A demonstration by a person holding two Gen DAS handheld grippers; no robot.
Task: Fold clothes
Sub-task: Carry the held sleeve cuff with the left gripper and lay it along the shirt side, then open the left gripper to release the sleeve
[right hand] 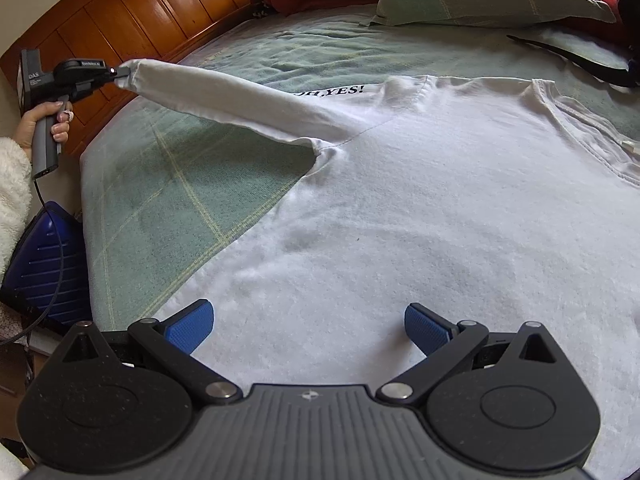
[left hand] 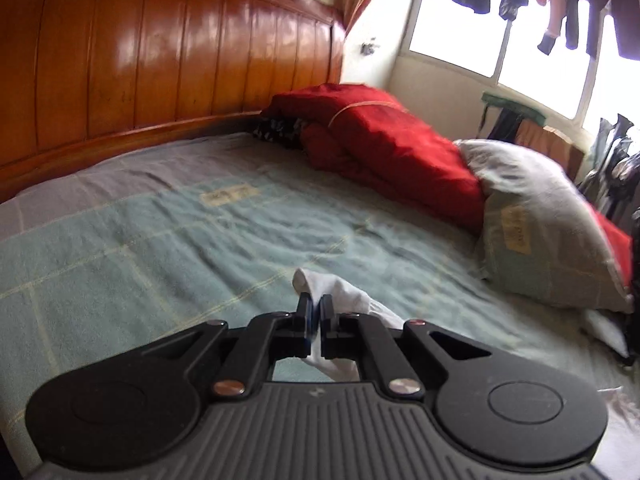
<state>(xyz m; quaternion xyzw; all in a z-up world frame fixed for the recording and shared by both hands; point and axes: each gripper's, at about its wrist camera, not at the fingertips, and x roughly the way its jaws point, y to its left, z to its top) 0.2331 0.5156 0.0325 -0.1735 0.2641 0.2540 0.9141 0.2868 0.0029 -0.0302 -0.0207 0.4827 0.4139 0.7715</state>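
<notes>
Here, a white long-sleeved T-shirt (right hand: pixel 400 216) lies spread flat on a bed (right hand: pixel 160 184) covered with a green checked blanket, its neckline toward the far right and black lettering reading "OH,YES!" showing at a fold near the far shoulder. The left hand-held gripper (right hand: pixel 118 73), seen at the far left from the right wrist camera, is clamped on the cuff of the shirt's sleeve (right hand: pixel 224 100), which is lifted off the blanket and drawn out toward the wooden headboard (right hand: pixel 132 16). A person's hand (right hand: pixel 44 122), with a fluffy white sleeve cuff at the wrist, grips its handle. From the left wrist camera, the same hand-held gripper (left hand: pixel 315 320) shows its two fingers pressed together on white cloth. The right hand-held gripper (right hand: pixel 309 330) hovers over the near part of the shirt's body, its blue pads (right hand: pixel 188 328) set wide apart and holding nothing. At the far end of the bed sit a rolled red quilt (left hand: pixel 384 148) and a green-and-grey pillow (left hand: pixel 540 220). Beyond them, clothes (left hand: pixel 560 0) hang in front of a bright window (left hand: pixel 452 20). A black strap (right hand: pixel 572 60) lies on the blanket at the far right.
</notes>
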